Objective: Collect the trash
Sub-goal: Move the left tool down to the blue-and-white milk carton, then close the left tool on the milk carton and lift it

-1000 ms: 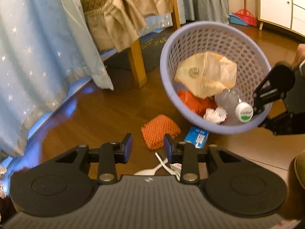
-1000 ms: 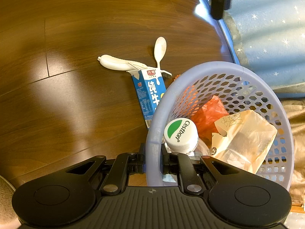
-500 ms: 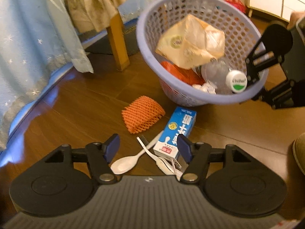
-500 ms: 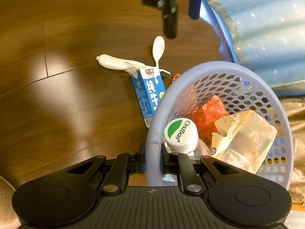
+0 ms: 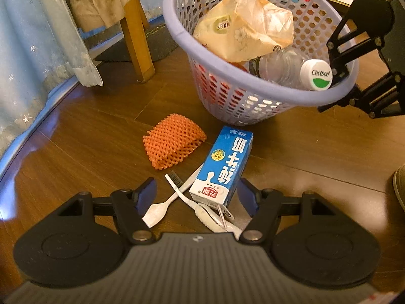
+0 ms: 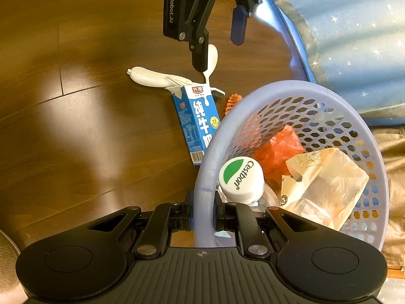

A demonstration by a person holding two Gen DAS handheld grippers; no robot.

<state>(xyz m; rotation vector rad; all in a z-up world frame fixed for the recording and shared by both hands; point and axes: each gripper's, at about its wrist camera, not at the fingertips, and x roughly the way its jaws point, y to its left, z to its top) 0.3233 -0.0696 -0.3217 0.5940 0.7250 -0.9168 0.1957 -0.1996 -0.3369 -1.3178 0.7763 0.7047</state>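
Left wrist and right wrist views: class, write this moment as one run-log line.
left gripper: open over milk carton | right gripper: shut on basket rim | floor: carton, orange net, spoon, toothbrush

Warm dim light, fisheye-warped edges

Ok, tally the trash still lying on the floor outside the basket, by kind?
Milk carton: 1
Orange foam net: 1
White plastic spoon: 1
White toothbrush: 1
Total: 4 on the floor, all outside the basket.
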